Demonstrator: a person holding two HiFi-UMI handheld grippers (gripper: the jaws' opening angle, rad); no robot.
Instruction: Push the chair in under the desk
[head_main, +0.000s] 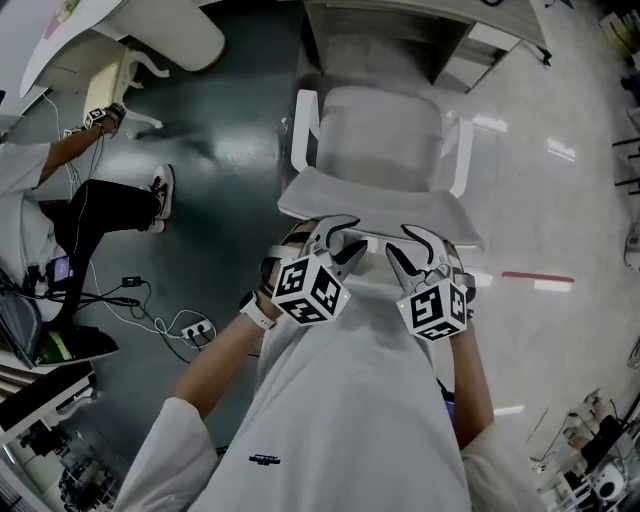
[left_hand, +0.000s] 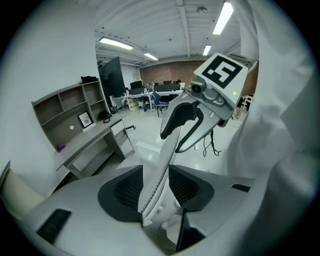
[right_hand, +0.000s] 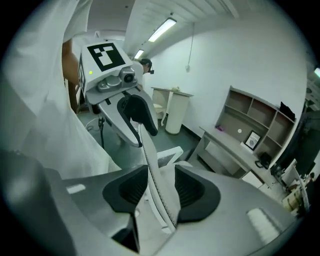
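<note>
At the back of the chair (head_main: 380, 140), two grippers straddle the backrest (head_main: 375, 208).
The left gripper (head_main: 342, 240) and right gripper (head_main: 412, 248) have their jaws spread, the backrest's top edge between them unpinched. The chair faces the desk (head_main: 500, 30), its seat out from under it.

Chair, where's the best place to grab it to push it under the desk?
Grab the backrest by its thin top edge, coming from above and behind. That edge sits nearest the person, and the desk lies straight ahead.
</note>
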